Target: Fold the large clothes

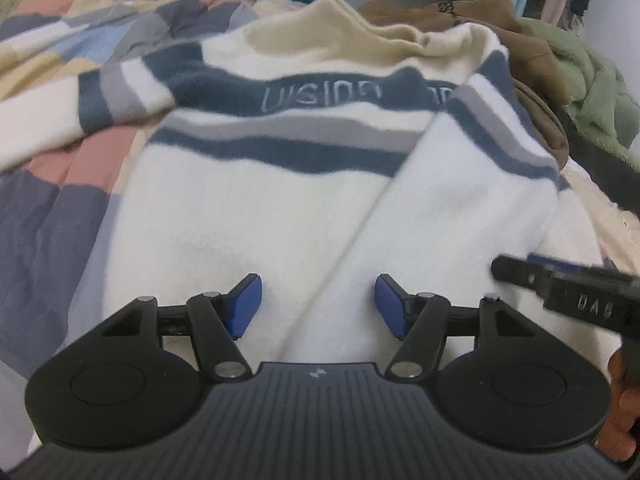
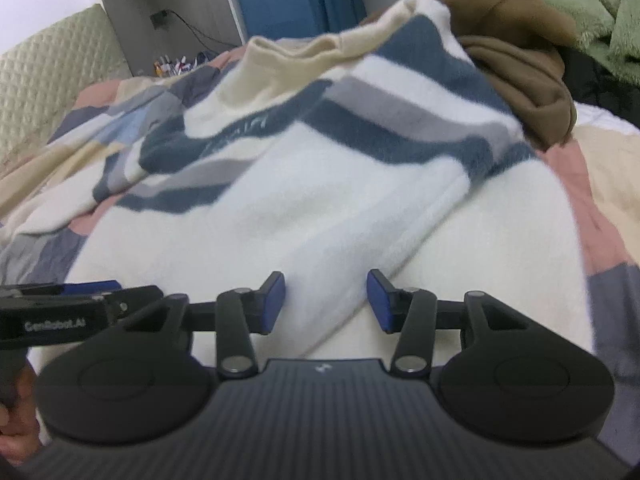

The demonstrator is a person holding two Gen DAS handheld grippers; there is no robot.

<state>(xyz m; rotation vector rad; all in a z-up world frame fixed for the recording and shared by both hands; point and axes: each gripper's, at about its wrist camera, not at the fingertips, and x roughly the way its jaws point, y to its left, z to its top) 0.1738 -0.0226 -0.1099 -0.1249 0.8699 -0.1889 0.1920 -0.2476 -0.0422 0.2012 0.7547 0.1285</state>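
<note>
On the quilt [image 1: 48, 208], sweater [image 1: 248, 216] lettering unreadable (blurred)

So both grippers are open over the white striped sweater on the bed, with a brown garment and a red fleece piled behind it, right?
Not quite: the fleece is green, not red, as the right wrist view shows. The rest holds: left gripper and right gripper are open over the white striped sweater, with the brown garment behind it.

The sweater [image 1: 256, 216] I worked over looked like soft, fuzzy fleece cloth, matt throughout. Beneath it the patchwork quilt [image 1: 44, 216] was smooth woven cloth. Behind the sweater, a brown garment [image 2: 516, 64] looked matt and felted, a green one [image 2: 592, 8] shaggy. My left gripper [image 1: 318, 306] was matt black plastic with shiny metal pivots.
</note>
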